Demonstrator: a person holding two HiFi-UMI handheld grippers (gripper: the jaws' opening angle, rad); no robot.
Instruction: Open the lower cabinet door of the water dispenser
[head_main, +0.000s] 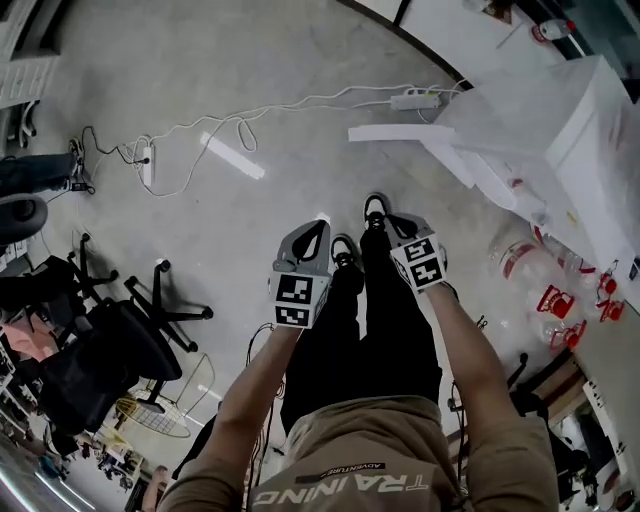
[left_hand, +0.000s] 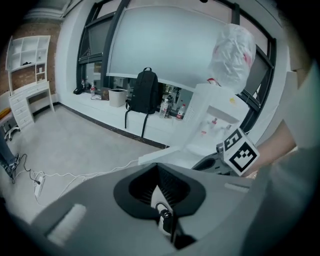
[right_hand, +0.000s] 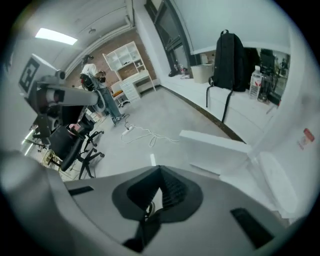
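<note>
At the far left a black office chair (head_main: 110, 345) stands on the concrete floor (head_main: 200, 70). The left tongs (head_main: 318, 228) and, just beside them, the right tongs (head_main: 393, 222) hang above the person's legs, both clenched tip to tip on nothing. To their right stands the white water dispenser (head_main: 560, 140), its lower cabinet door (head_main: 400, 132) swung out over the floor, apart from both tongs.

A white power strip (head_main: 415, 99) lay on the concrete floor (head_main: 200, 60), its white cable (head_main: 300, 103) trailing left. A black office chair (head_main: 105, 350) stood aside. A black backpack (left_hand: 145, 92) sat on a low white counter (left_hand: 100, 109).
</note>
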